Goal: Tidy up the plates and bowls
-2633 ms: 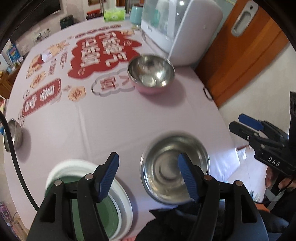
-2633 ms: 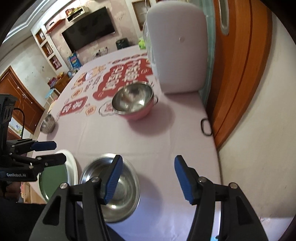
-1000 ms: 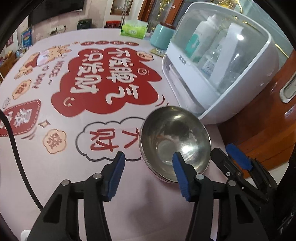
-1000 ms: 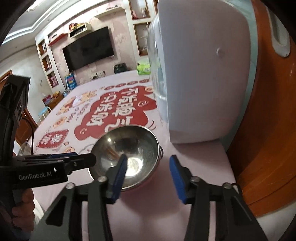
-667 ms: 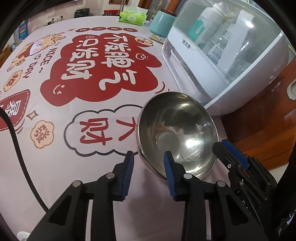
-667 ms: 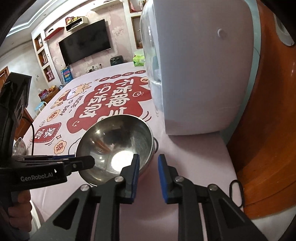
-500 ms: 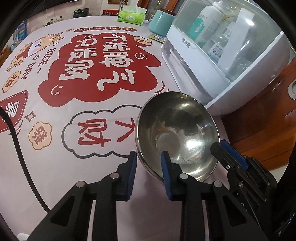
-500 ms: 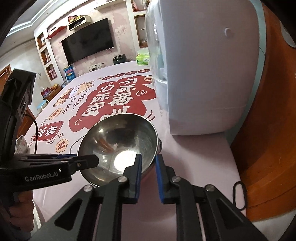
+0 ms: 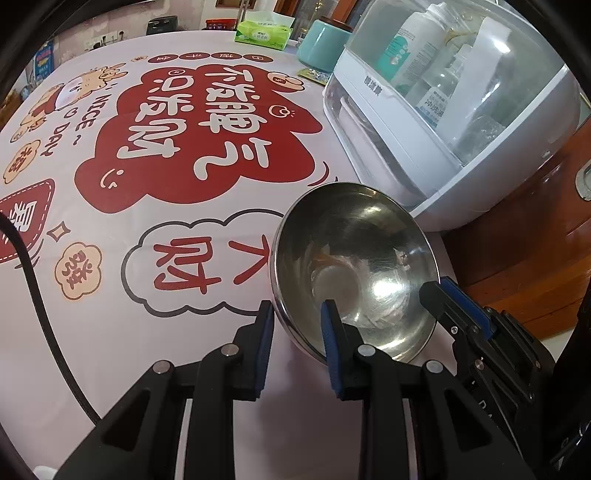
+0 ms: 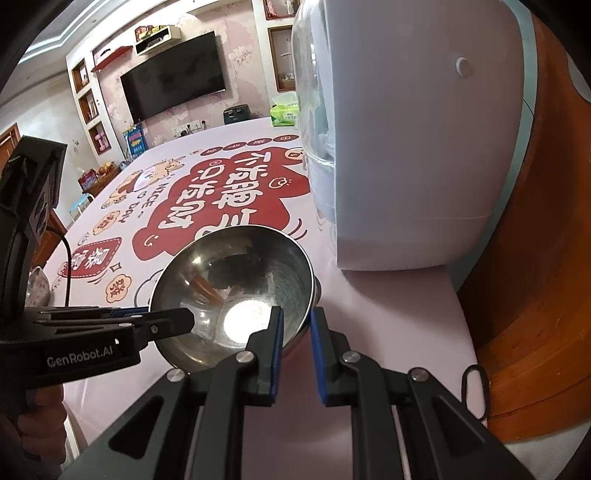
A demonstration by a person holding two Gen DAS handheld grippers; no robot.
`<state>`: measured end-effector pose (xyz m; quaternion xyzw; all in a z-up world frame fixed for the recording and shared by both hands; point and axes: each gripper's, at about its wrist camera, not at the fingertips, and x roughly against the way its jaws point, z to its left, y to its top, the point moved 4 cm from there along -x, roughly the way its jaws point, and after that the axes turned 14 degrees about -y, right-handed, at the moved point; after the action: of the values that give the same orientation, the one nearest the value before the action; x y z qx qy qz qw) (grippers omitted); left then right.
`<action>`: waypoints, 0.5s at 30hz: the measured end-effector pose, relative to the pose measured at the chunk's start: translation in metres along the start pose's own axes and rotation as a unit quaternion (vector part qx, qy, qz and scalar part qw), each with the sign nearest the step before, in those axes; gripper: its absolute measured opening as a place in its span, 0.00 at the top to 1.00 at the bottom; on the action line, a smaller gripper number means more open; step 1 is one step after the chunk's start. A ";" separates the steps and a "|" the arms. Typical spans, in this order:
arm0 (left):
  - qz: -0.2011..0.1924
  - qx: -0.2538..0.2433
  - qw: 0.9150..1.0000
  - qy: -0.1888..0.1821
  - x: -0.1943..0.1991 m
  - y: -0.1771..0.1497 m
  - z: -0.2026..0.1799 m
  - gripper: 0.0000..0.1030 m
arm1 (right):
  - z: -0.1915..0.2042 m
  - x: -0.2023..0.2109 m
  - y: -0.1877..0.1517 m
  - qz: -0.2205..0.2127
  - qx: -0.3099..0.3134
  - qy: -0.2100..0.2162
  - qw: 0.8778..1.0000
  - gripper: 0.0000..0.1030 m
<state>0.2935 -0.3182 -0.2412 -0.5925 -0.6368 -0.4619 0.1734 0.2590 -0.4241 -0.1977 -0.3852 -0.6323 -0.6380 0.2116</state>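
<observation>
Two grippers clamp one steel bowl (image 9: 354,266) by its rim. The left gripper (image 9: 297,321) has its fingers (image 9: 330,334) clenched on the near-left rim, one inside the bowl and one outside. The right gripper (image 10: 296,328) pinches the near-right rim the same way. The bowl sits tilted over the pink bench (image 9: 110,332), by the printed red lettering, just in front of a white cabinet (image 10: 406,147). Farther back lie a green tissue pack (image 9: 264,34) and a teal cup (image 9: 321,46).
</observation>
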 end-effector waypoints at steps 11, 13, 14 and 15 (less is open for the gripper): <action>0.012 -0.014 1.000 0.020 -0.008 0.004 0.000 0.76 | 0.008 -0.014 0.009 0.024 0.016 -0.032 0.999 0.86; 0.013 -0.013 1.000 0.019 -0.008 0.004 0.000 0.76 | 0.007 -0.015 0.010 0.028 0.012 -0.031 0.999 0.87; 0.012 -0.011 1.000 0.018 -0.009 0.004 0.000 0.76 | 0.007 -0.016 0.011 0.029 0.010 -0.029 0.999 0.88; 0.013 -0.010 1.000 0.016 -0.009 0.004 0.000 0.76 | 0.006 -0.016 0.011 0.030 0.010 -0.028 0.999 0.88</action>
<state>0.2996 -0.3236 -0.2464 -0.5946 -0.6217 -0.4755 0.1840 0.2791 -0.4228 -0.2035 -0.4198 -0.6323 -0.6142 0.2163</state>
